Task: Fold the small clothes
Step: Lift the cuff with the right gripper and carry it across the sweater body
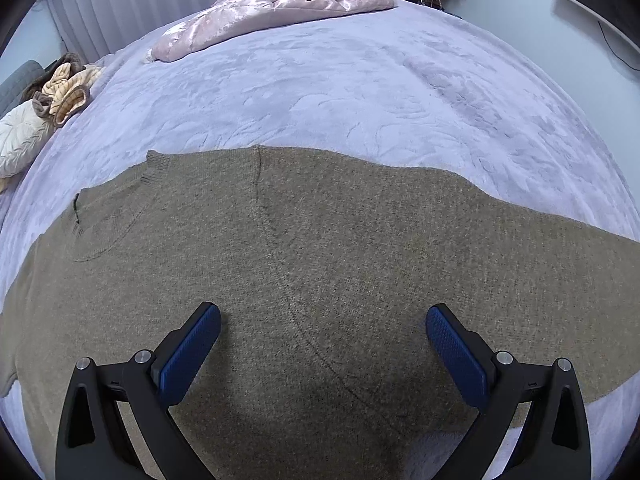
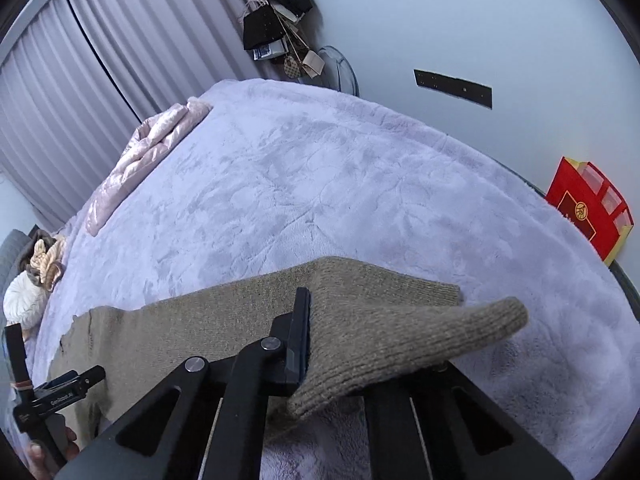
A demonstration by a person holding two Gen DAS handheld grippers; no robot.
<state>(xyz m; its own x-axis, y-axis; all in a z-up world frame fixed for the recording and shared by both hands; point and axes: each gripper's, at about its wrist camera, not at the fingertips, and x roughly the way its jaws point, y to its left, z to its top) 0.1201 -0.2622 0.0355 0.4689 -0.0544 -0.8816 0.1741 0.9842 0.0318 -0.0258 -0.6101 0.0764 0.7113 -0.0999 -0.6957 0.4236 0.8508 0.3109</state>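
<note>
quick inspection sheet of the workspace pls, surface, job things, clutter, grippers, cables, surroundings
surface: bed under a lavender plush blanket.
job's things: brown knit sweater spread flat at the near edge; its sleeve is lifted.
clutter: pink quilt at the far side; cream and tan clothes and a white cushion at the left edge.
grippers: left gripper open above the sweater; right gripper shut on the sleeve.
cables: one dark cable on the wall.
surroundings: curtains, hanging bags, red box.
</note>
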